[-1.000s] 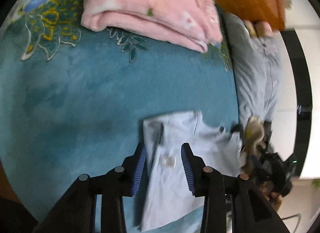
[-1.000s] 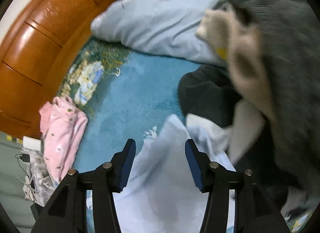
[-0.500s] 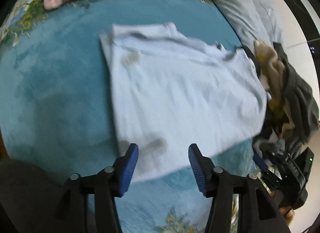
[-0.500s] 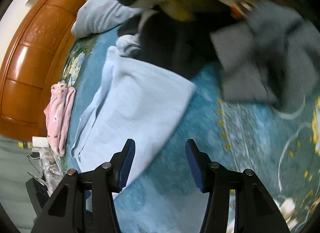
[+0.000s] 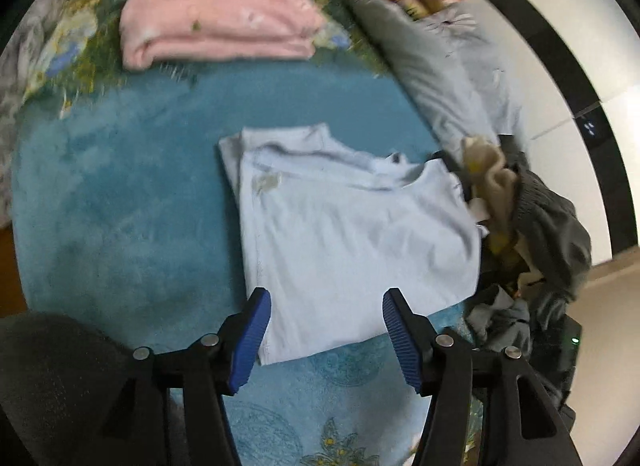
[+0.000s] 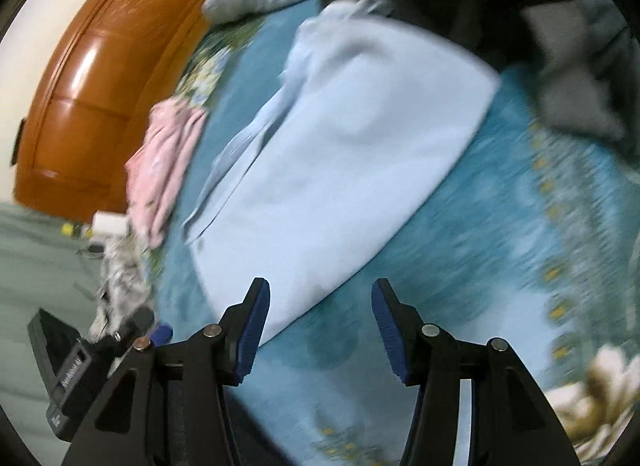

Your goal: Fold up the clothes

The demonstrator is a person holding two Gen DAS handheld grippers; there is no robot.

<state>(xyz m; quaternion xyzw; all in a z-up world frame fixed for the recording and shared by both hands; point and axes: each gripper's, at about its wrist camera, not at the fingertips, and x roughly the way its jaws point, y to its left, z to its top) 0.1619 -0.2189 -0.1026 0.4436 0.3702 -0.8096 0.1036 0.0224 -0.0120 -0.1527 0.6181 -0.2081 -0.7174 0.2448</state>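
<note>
A pale blue T-shirt (image 5: 352, 234) lies flat on the teal bedspread (image 5: 120, 193), partly folded, collar toward the headboard. My left gripper (image 5: 326, 332) hovers above its near hem; the jaws are opening and the blue pads press on nothing. In the right wrist view the same shirt (image 6: 352, 137) spreads ahead of my right gripper (image 6: 318, 326), which hangs open over the hem's near corner with nothing between its fingers. A folded pink garment (image 5: 216, 25) rests near the headboard, seen as well as a pink bundle (image 6: 164, 161) at left.
A heap of unfolded dark and beige clothes (image 5: 532, 234) sits right of the shirt. A grey-blue pillow (image 5: 452, 69) lies beyond it. The orange wooden headboard (image 6: 88, 77) runs along the bed's far edge. A dark device (image 6: 68, 370) lies off the bed's left side.
Both grippers have pulled back from the collar area toward the shirt's hem. The left jaws have spread wider and no cloth lies between them now. The shirt lies spread flat.
</note>
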